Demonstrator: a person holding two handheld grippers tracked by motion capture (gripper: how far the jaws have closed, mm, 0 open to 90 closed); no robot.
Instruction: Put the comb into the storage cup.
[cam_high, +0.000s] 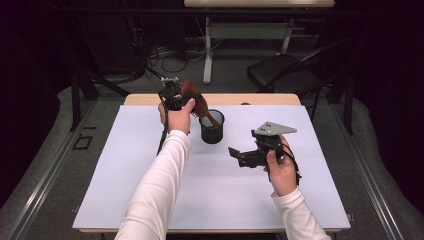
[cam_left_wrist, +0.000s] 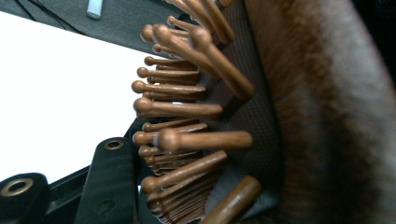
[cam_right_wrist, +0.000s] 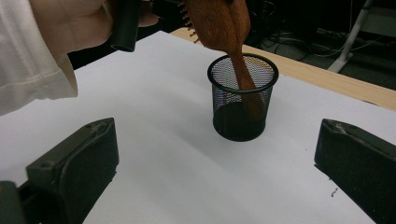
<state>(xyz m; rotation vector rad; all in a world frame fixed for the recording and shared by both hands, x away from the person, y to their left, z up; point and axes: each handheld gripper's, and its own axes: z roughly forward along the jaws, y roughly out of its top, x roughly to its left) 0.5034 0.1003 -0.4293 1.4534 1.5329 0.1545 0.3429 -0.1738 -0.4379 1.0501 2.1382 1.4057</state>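
Observation:
A brown wooden hairbrush (cam_high: 196, 103) stands tilted, its handle down inside a black mesh cup (cam_high: 212, 127) at the back middle of the white table top (cam_high: 140, 190). My left gripper (cam_high: 184, 101) is shut on the brush head; in the left gripper view the knobbed bristles (cam_left_wrist: 187, 140) and the brown back (cam_left_wrist: 317, 121) lie right against one black jaw. In the right gripper view the hairbrush (cam_right_wrist: 219, 23) leans into the mesh cup (cam_right_wrist: 243, 100). My right gripper (cam_high: 239, 156) hovers open to the right of the cup, its jaws wide apart with nothing between them.
A strip of bare wooden table edge (cam_high: 260, 99) runs behind the white top. A black chair (cam_high: 282, 72) and the leg of another table (cam_high: 207, 50) stand on the floor beyond, with cables (cam_high: 165, 55) lying near them.

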